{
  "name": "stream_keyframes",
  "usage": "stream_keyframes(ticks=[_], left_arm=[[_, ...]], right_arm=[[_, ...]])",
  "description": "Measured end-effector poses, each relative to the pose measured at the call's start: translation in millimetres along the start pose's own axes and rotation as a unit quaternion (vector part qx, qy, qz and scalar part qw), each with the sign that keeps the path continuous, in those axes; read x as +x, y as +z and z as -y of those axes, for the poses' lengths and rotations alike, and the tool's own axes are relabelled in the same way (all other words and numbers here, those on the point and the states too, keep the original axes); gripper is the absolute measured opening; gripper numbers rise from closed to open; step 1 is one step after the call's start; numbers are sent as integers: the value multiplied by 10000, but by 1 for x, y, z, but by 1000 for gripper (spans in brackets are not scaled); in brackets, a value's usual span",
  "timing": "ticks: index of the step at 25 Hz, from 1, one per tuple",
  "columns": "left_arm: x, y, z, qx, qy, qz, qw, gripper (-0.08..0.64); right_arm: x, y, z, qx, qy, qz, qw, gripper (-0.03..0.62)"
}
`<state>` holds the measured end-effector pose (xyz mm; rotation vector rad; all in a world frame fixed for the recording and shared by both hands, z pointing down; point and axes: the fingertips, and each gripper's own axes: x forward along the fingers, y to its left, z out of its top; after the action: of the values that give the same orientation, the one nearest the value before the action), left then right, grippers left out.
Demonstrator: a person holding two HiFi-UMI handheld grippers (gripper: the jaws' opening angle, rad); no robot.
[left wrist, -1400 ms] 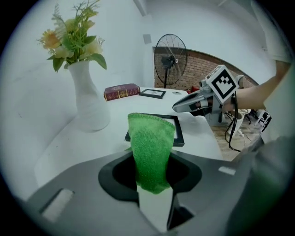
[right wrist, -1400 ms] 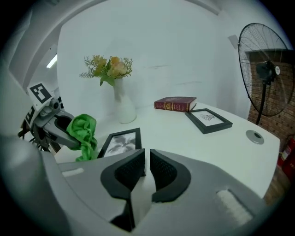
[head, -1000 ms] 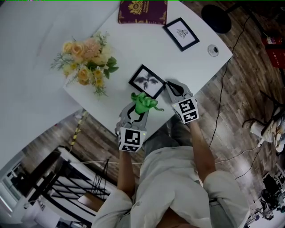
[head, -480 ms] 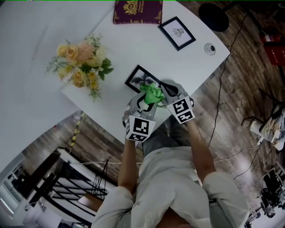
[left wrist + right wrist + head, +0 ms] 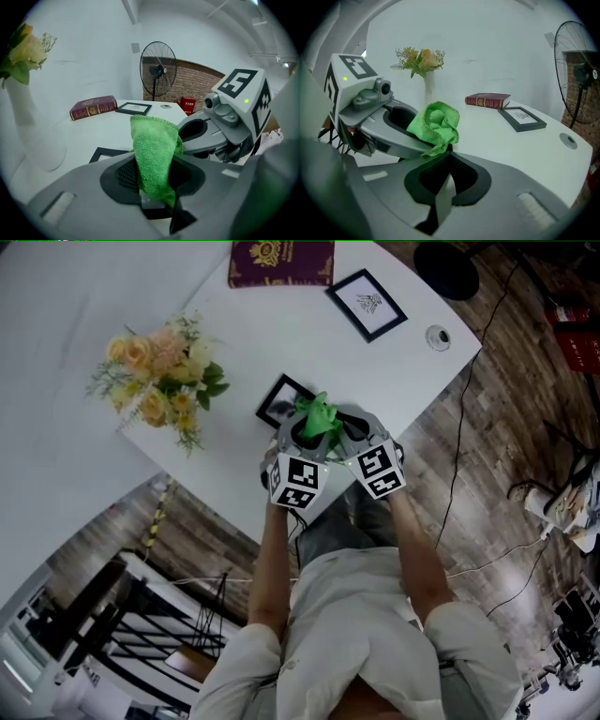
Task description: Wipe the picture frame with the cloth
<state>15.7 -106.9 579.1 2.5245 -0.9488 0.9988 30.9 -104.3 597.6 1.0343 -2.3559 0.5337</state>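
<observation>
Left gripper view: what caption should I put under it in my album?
Left tool pinching a green cloth, a black picture frame lying on the white table just beyond.

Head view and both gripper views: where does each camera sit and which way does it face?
Head view: on the person's head, facing steeply down at the white table; forearms, left tongs, right tongs show.
Left gripper view: on the left tongs, facing across the table toward a fan; own tongs pinch the green cloth, right tongs alongside.
Right gripper view: on the right tongs, facing the flowers; own tongs closed, left tongs alongside.
Shared: both gripper views show cloth, red book and far picture frame.
</observation>
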Motion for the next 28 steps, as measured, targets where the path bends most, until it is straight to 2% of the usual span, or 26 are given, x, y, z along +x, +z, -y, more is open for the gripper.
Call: stream_keyframes(ticks=[4,7,16,28], left_arm=[[7,-7,-4,-249,45,-75,9997,161],[8,-8,-3,-274,106,-76,9995,160],[-3,-16,2,-25,289,-316,9991,160],[-29,-42,19,331,550,-592,9962,161]], right_arm=[[0,0,1,6,-9,-18,10000,2],[0,0,1,72,-51,-19,10000,3],[1,-1,4,372,-181,-72,9991,3],[2,-2,6,313,-370,-180,9987,3]])
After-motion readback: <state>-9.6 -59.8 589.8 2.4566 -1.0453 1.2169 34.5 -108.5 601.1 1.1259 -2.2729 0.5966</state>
